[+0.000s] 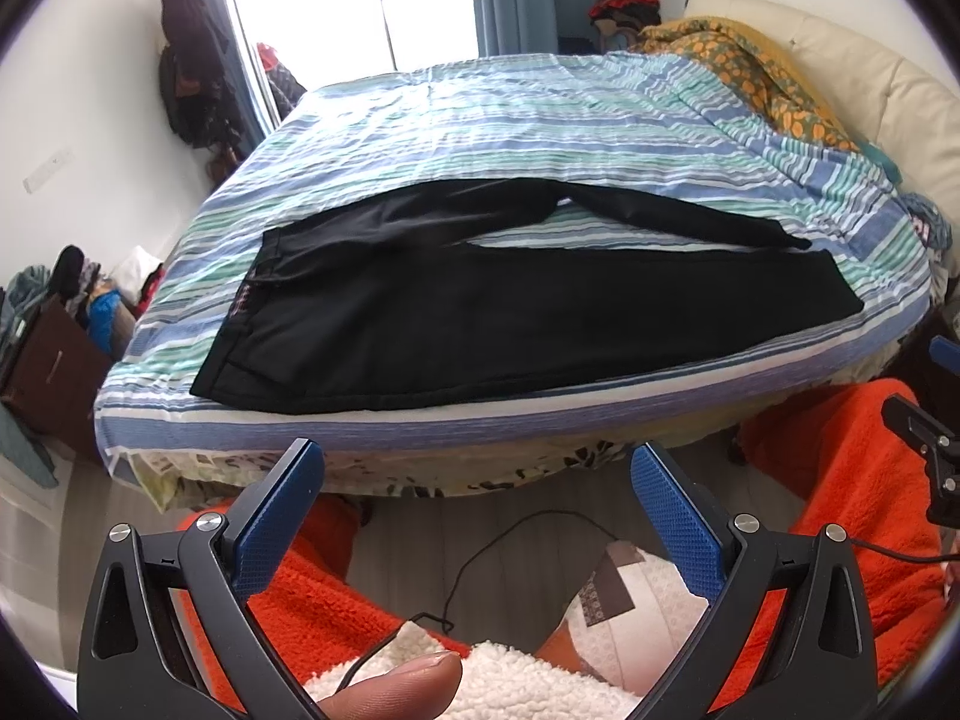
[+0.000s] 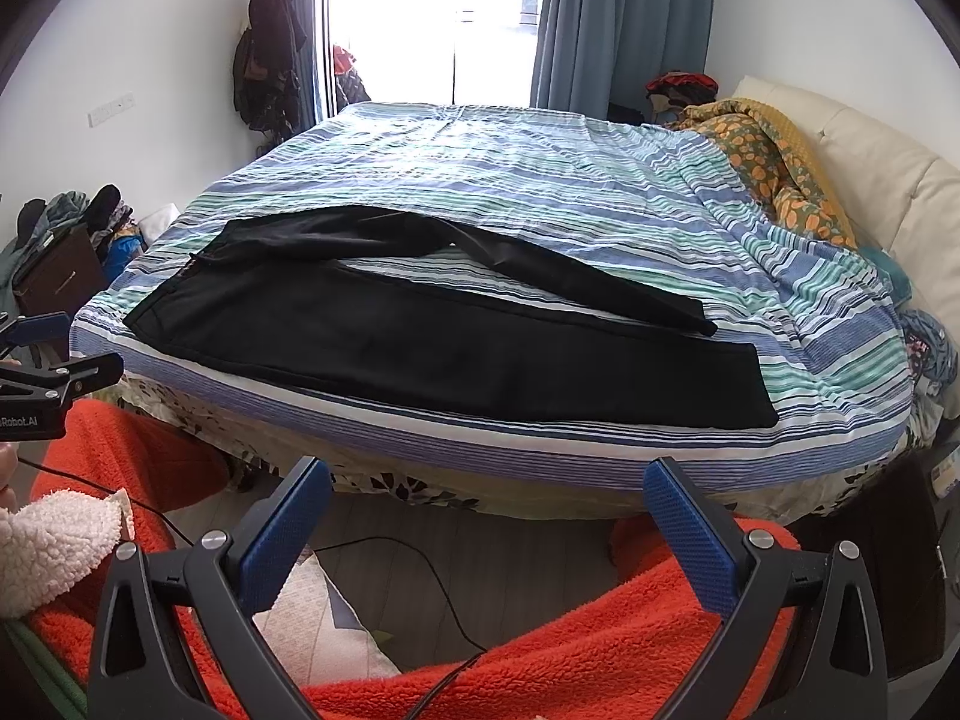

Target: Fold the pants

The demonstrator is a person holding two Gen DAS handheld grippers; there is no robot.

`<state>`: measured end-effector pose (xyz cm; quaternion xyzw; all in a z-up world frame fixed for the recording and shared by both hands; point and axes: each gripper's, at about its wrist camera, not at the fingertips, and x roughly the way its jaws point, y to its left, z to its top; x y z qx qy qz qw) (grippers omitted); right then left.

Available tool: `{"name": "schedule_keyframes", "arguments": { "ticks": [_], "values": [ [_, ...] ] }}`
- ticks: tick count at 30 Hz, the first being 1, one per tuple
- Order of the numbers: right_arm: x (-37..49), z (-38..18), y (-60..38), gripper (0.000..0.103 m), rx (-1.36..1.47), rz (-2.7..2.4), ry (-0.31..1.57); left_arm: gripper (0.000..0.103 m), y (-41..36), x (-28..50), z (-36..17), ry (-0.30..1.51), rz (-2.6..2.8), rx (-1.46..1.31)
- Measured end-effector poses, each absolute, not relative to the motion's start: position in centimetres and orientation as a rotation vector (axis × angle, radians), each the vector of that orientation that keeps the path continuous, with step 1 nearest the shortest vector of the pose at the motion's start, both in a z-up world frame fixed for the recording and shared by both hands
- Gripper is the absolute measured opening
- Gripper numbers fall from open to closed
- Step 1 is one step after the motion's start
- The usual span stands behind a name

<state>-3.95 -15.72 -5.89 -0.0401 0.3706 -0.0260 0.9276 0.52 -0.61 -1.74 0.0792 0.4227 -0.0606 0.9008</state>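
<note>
Pants (image 1: 510,324) lie flat and unfolded on the striped bed (image 1: 540,120), legs spread apart near its front edge. Left gripper (image 1: 477,468) and right gripper (image 2: 486,486) hover short of the bed, fingers wide apart, holding nothing.

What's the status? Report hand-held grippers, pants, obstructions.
Left hand-held gripper open, empty, short of bed. Right hand-held gripper open, empty. Black fabric pants flat on striped blue-green bedsheet, legs splayed, unfolded. Nothing on pants.
</note>
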Motion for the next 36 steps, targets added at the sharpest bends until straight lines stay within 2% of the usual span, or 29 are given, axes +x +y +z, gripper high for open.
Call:
{"name": "schedule_keyframes", "arguments": {
  "ticks": [10,14,18,19,21,22,23,31,32,33,34,36],
  "values": [
    [-1.9,-5.8,-19.5,0.103,0.035,0.043,0.719,0.103,-1.2,3.6,-0.2,0.783,-0.1,0.25],
    [2.2,-6.6,-24.7,0.103,-0.015,0.007,0.694,0.103,-1.2,4.9,0.9,0.765,-0.102,0.219],
    [8.9,-9.6,-31.2,0.102,-0.155,-0.084,0.767,0.103,-1.9,5.5,-0.4,0.826,-0.107,0.208],
    [11.3,-10.8,-33.0,0.097,-0.227,-0.114,0.807,0.103,-2.2,5.5,-1.2,0.85,-0.103,0.212],
    [14.6,-12.5,-35.3,0.08,-0.309,-0.132,0.878,0.103,-2.6,5.4,-2.5,0.894,-0.098,0.219],
    [16.3,-13.4,-36.3,0.064,-0.341,-0.133,0.917,0.103,-2.8,5.3,-3.2,0.915,-0.093,0.222],
    [18.0,-14.2,-37.1,0.053,-0.373,-0.127,0.95,0.103,-3.0,5.3,-3.7,0.934,-0.086,0.225],
    [25.7,-18.0,-38.7,0.052,-0.545,-0.101,0.997,0.103,-3.8,6.5,-5.3,1.002,-0.037,0.263],
    [26.3,-18.2,-38.9,0.046,-0.537,-0.079,1.013,0.103,-3.8,6.7,-5.6,1.012,-0.035,0.268],
    [26.7,-18.1,-39.2,0.035,-0.525,-0.045,1.025,0.103,-4.0,7.1,-6.0,1.028,-0.034,0.273],
    [27.0,-17.9,-39.2,0.01,-0.517,0.003,1.044,0.103,-4.1,7.3,-6.3,1.04,-0.034,0.275],
    [27.8,-16.4,-39.4,0.007,-0.521,0.04,1.066,0.103,-4.2,7.9,-6.9,1.065,-0.035,0.277]
  ]
}}
